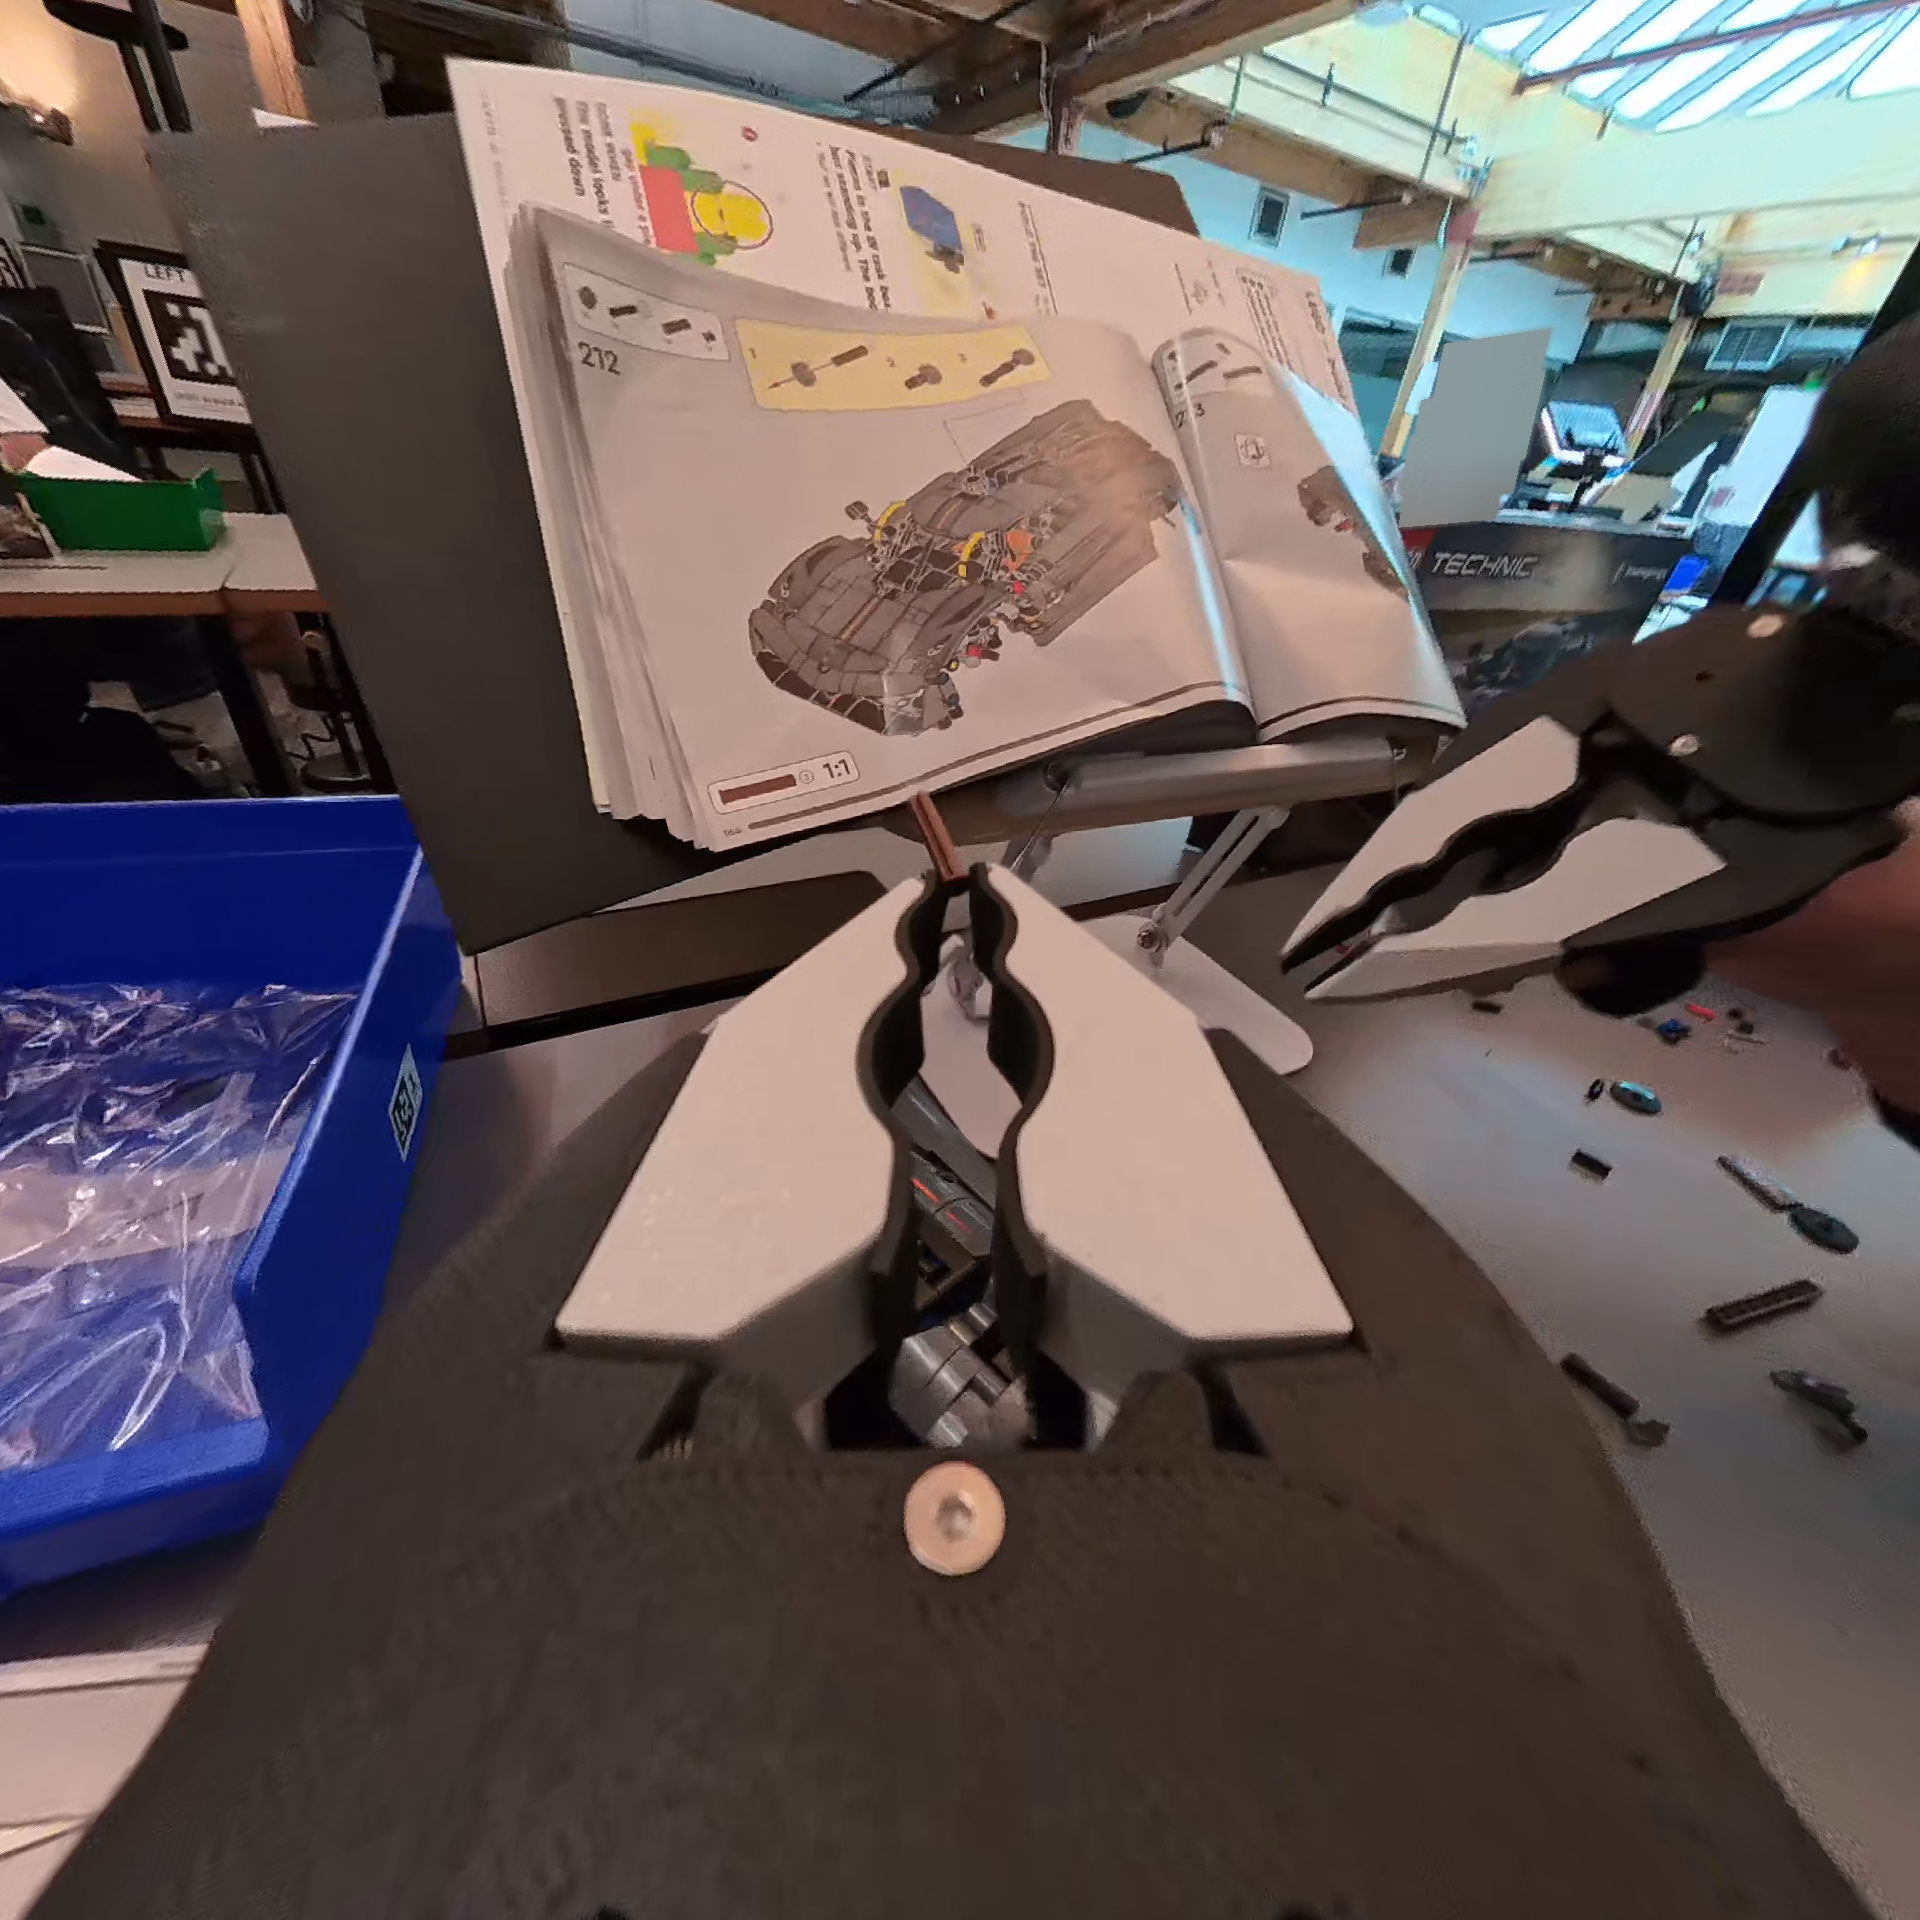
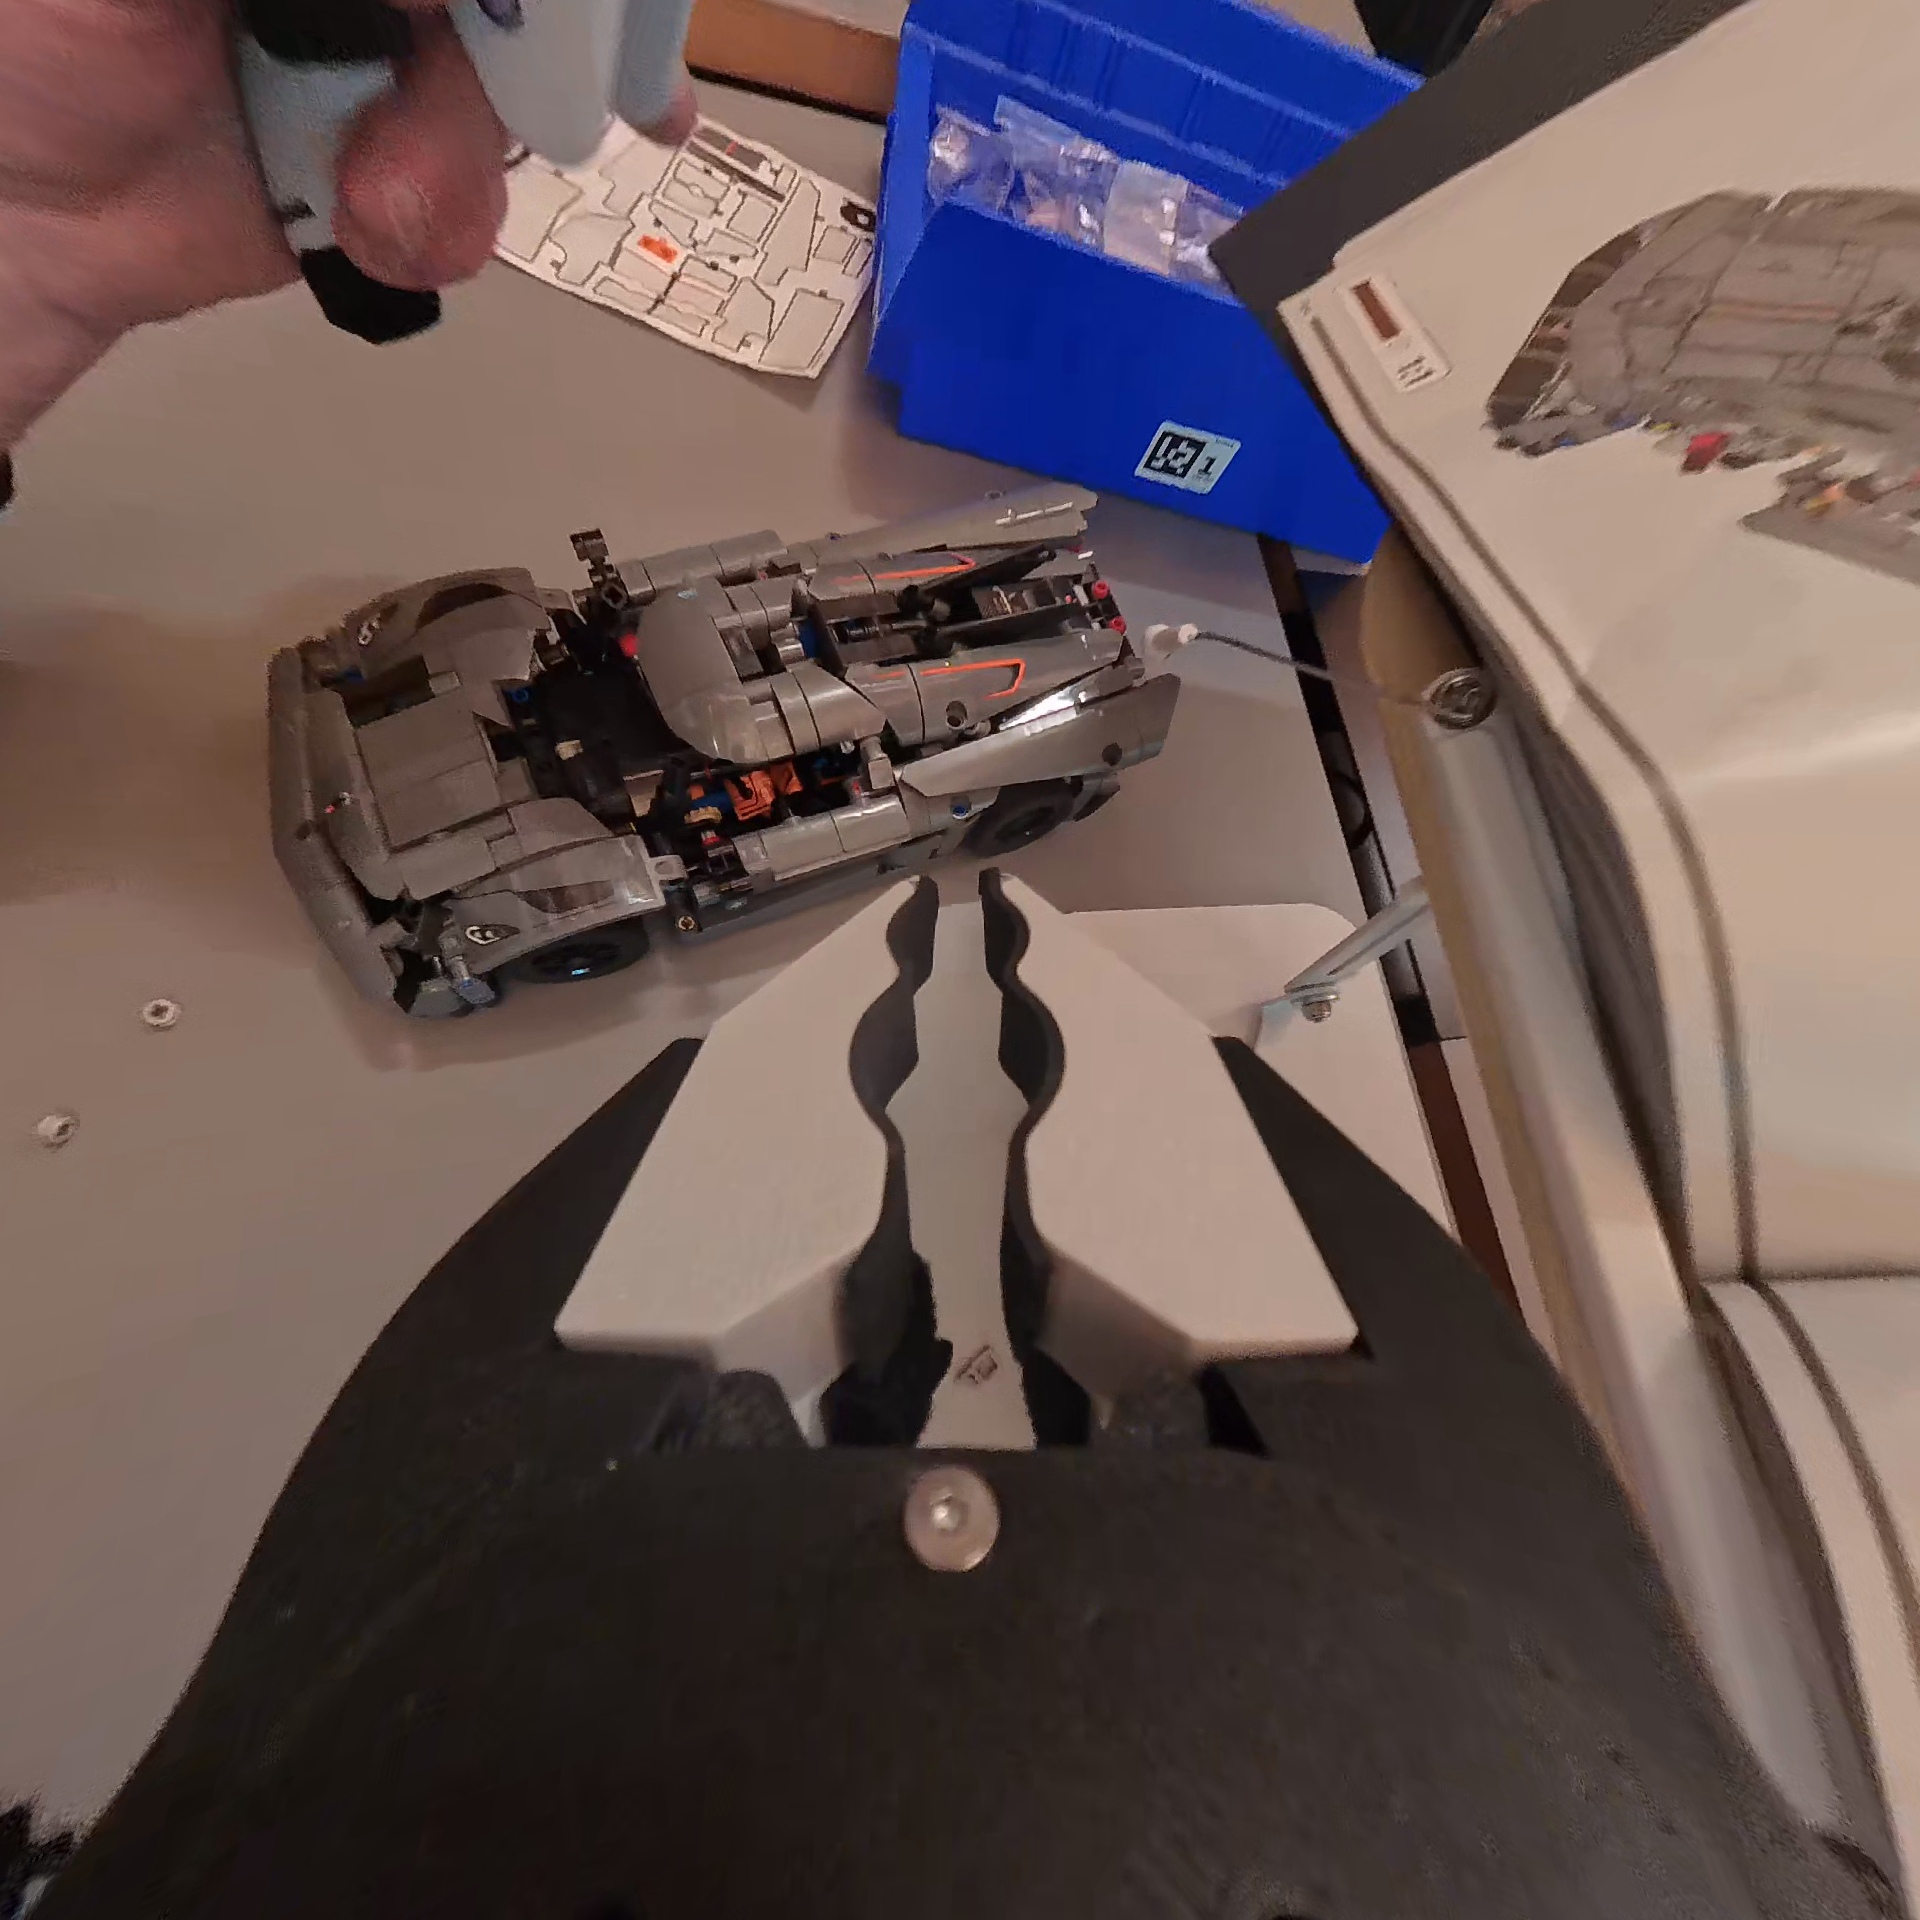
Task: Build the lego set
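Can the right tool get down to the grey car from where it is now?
Probably yes. The right tool hangs just short of the grey car, slightly open and empty, with only bare table between them.

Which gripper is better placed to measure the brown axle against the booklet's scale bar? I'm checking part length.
Left. The left gripper is shut on the brown axle, just below the instruction booklet. The right gripper holds nothing.
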The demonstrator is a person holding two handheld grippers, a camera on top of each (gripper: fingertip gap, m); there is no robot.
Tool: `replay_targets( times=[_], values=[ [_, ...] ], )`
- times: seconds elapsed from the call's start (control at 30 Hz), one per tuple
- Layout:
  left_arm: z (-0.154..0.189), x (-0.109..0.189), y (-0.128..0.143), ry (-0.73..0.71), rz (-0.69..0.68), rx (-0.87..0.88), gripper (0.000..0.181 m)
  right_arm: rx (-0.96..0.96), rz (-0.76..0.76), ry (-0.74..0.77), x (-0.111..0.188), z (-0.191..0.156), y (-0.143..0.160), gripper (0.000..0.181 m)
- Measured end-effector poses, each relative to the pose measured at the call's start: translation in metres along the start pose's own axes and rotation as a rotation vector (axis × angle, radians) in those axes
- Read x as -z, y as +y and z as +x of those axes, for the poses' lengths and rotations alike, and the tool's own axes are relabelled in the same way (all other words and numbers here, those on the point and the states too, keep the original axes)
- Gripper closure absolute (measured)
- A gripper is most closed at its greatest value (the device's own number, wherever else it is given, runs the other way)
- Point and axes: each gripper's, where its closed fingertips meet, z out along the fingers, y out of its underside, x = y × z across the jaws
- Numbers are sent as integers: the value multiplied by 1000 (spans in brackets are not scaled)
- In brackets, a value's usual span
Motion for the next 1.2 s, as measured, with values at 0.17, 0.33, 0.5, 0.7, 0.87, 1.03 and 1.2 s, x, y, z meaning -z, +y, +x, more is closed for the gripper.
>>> replay_targets(
  times=[0.17, 0.33, 0.5, 0.7, 0.87, 1.03, 1.2],
  values=[
    [17, -10, 0, 44, -3, -38, 178, 21, 18, 48, 34, -7, -2, 173],
    [44, -23, 1, 108, -8, -81, 178, 18, -3, 108, 60, -13, 28, 173],
    [87, -42, 12, 216, -39, -147, 178, -83, 51, 154, 78, -19, 69, 173],
    [131, -64, 32, 313, -76, -216, 178, -212, 24, 205, 80, -17, 137, 172],
    [163, -74, 44, 381, -90, -282, 178, -226, 45, 211, 75, -11, 141, 170],
    [183, -80, 56, 416, -111, -335, 178, -171, 71, 231, 79, -15, 129, 169],
    [199, -85, 67, 442, -127, -380, 178, -204, 137, 231, 85, -13, 121, 168]
  ],
)
